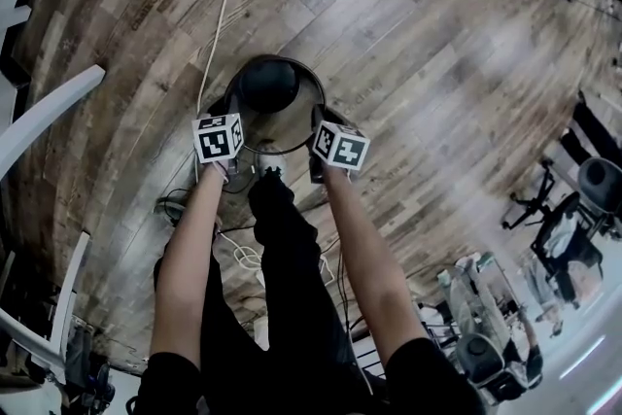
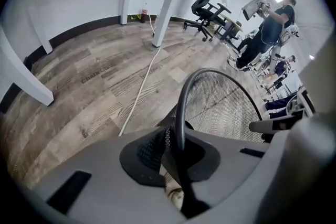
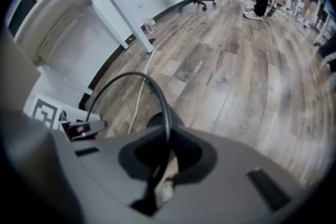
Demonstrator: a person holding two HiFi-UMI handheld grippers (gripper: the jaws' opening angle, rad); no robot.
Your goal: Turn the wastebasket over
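Note:
The black wire-mesh wastebasket (image 1: pixel 269 85) stands mouth up on the wooden floor just ahead of my feet, its dark bottom showing through the round rim. My left gripper (image 1: pixel 231 117) is shut on the rim's left side. In the left gripper view the rim (image 2: pixel 210 73) runs down into the left gripper (image 2: pixel 176 165). On the rim's right side my right gripper (image 1: pixel 317 123) is shut too. The right gripper view shows the rim (image 3: pixel 131 76) passing into the closed right gripper (image 3: pixel 160 170). Both grippers point steeply down.
A white cable (image 1: pixel 225 5) runs across the floor past the basket's left side. White table legs (image 1: pixel 49 112) stand at the left. Office chairs (image 1: pixel 573 209) and equipment crowd the right. My legs in black trousers (image 1: pixel 292 248) and loose cables (image 1: pixel 243 253) are close behind the basket.

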